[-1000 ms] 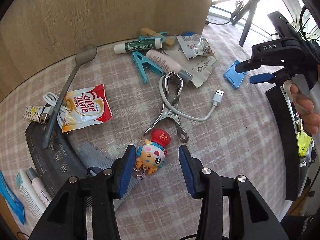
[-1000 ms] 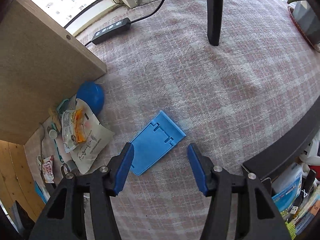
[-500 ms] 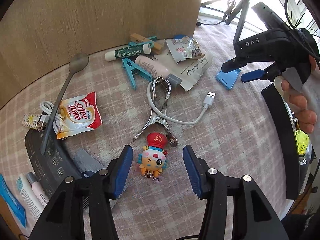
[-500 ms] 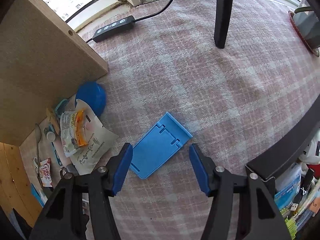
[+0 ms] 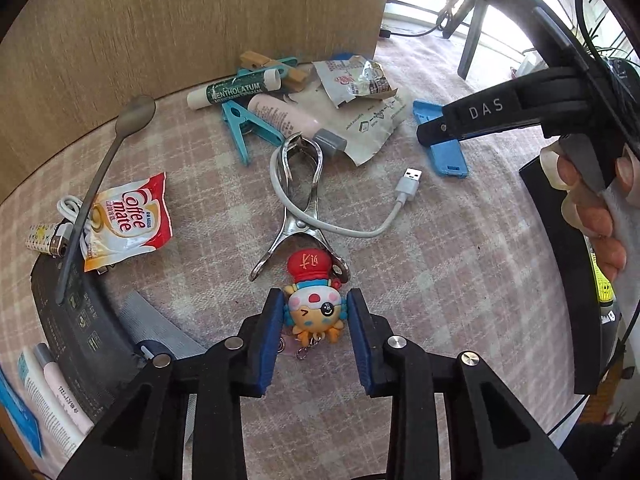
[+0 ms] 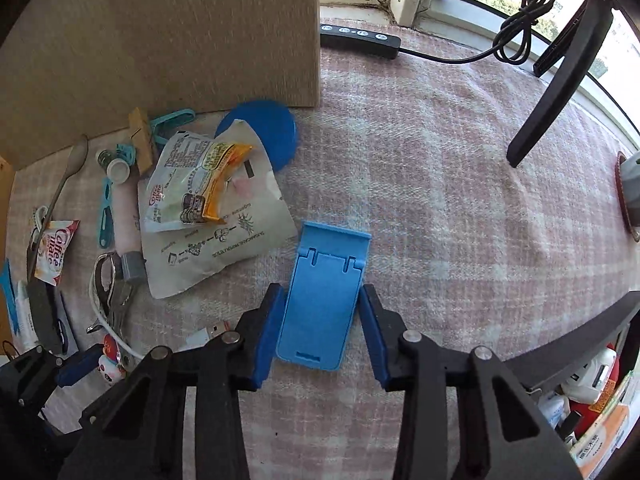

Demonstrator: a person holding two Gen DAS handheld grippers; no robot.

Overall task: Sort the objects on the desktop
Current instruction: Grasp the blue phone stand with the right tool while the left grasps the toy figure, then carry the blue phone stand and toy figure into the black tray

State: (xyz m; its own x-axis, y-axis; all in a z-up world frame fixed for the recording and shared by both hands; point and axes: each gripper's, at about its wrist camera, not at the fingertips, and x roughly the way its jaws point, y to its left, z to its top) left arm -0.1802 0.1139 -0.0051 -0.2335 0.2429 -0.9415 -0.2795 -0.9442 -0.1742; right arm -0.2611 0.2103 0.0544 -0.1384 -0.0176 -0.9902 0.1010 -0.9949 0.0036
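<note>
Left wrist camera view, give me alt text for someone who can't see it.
The left gripper, its jaws just closing, brackets a cartoon keychain figure on a pink plaid cloth. Behind lie a metal clip, white USB cable, Coffee-mate sachet and spoon.

A: Where does the keychain doll (image 5: 314, 307) lie?
B: On the worktop (image 5: 460, 264), between the left hand-held gripper (image 5: 313, 338) pads, just before the metal clip (image 5: 298, 200).
A: And the cable (image 5: 384, 216)?
B: Looped through that clip, its plug to the right.
A: The phone stand (image 6: 326, 296)?
B: Flat between the right hand-held gripper (image 6: 322, 336) pads, right of the paper packet (image 6: 224, 248).
</note>
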